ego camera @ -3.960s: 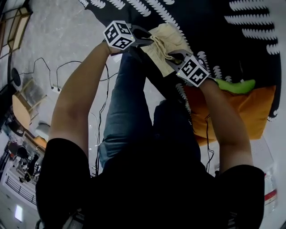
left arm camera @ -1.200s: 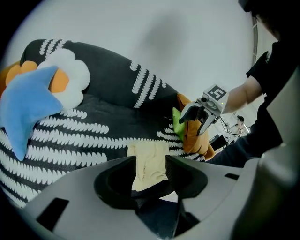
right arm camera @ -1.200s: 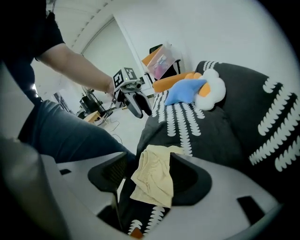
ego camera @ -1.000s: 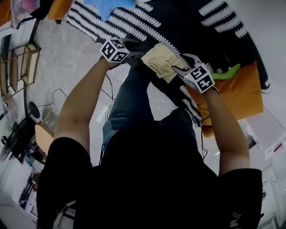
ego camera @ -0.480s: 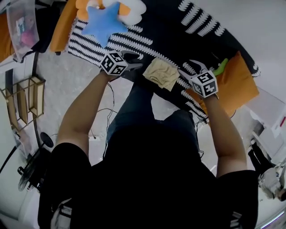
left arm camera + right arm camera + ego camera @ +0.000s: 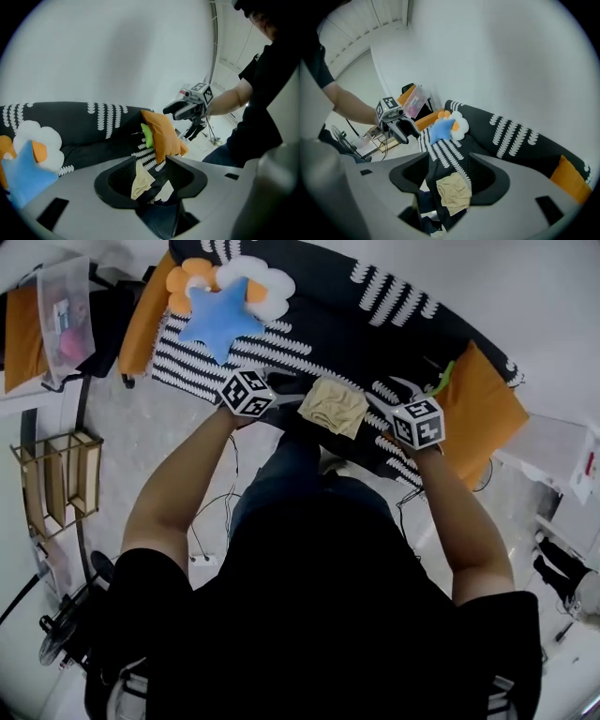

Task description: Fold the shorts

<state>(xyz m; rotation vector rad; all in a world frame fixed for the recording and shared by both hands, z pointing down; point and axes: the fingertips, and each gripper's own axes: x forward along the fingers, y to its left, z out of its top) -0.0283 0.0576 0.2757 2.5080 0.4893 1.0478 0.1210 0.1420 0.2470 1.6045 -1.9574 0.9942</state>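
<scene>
The beige shorts (image 6: pixel 333 407) lie folded into a small bundle on the front edge of the black patterned sofa (image 6: pixel 375 310). My left gripper (image 6: pixel 286 392) hangs in the air just left of them, open, with nothing held. My right gripper (image 6: pixel 390 396) hangs just right of them, open and empty; its jaws have just been closing a little. In the left gripper view the shorts (image 6: pixel 140 180) show far below, through the gap of the left gripper (image 6: pixel 150 176). The right gripper view shows the shorts (image 6: pixel 453 192) below the right gripper (image 6: pixel 449 176).
A blue star cushion (image 6: pixel 220 310) lies at the sofa's left end, an orange cushion (image 6: pixel 483 409) and a green thing (image 6: pixel 445 376) at its right end. A wooden rack (image 6: pixel 56 479), a clear box (image 6: pixel 61 320) and cables (image 6: pixel 220 507) are on the floor.
Both grippers have risen away from the shorts, which stay folded on the sofa edge. The head view has pulled back, so more of the sofa and room shows.
</scene>
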